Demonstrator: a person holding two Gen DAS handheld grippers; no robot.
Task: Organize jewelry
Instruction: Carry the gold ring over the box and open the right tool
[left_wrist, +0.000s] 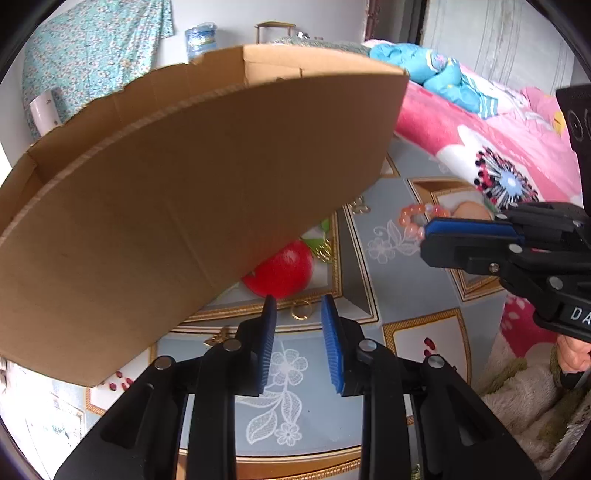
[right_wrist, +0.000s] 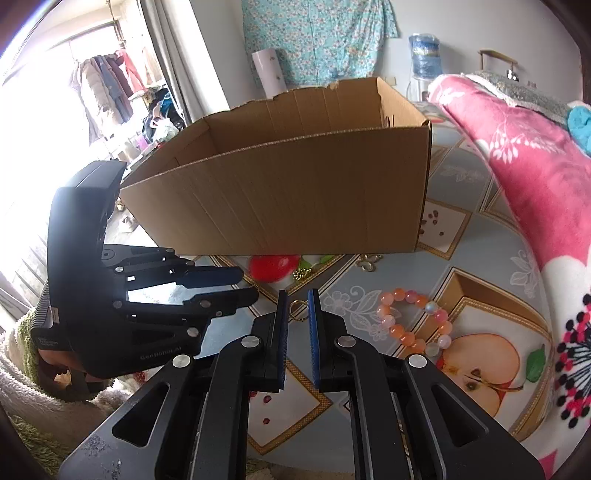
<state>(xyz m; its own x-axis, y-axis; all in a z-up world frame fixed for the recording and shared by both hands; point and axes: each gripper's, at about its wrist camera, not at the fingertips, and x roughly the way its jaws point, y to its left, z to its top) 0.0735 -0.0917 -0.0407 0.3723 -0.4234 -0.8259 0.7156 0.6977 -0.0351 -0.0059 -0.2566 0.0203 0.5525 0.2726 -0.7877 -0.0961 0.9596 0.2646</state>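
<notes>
Brown corrugated cardboard box (left_wrist: 192, 206), open at the top with a ragged torn rear edge, fills the upper left and centre of the left wrist view; in the right wrist view it sits in the upper centre, standing on the table. Pale blue tablecloth (right_wrist: 465, 236) printed with gold-framed squares, white lace flowers and fruit pictures covers the lower half of both views. Pink floral blanket (right_wrist: 524, 173) runs down the right edge of the right wrist view. Left gripper (left_wrist: 297, 306), black with blue ribbed pads, enters from the bottom centre of its own view; jaws stand a moderate gap apart, nothing between the pads. It also shows at the left of the right wrist view (right_wrist: 245, 286), fingers pointing right, apart, empty. Right gripper (right_wrist: 297, 295), same build, enters from the bottom centre of its view with jaws narrow but not touching; empty, tablecloth visible between the pads. From the left wrist view it appears at the right edge (left_wrist: 424, 240). Bracelet of orange, pink and pale round beads (right_wrist: 413, 321) lies flat on the cloth, right of centre, just right of the right gripper's fingers. Small gold ring (right_wrist: 297, 309) lies on the cloth just beyond the right gripper's fingertips, between both grippers; whether the pads touch it cannot be told. Gold chain pieces (right_wrist: 369, 264) lie by the box's lower edge.
</notes>
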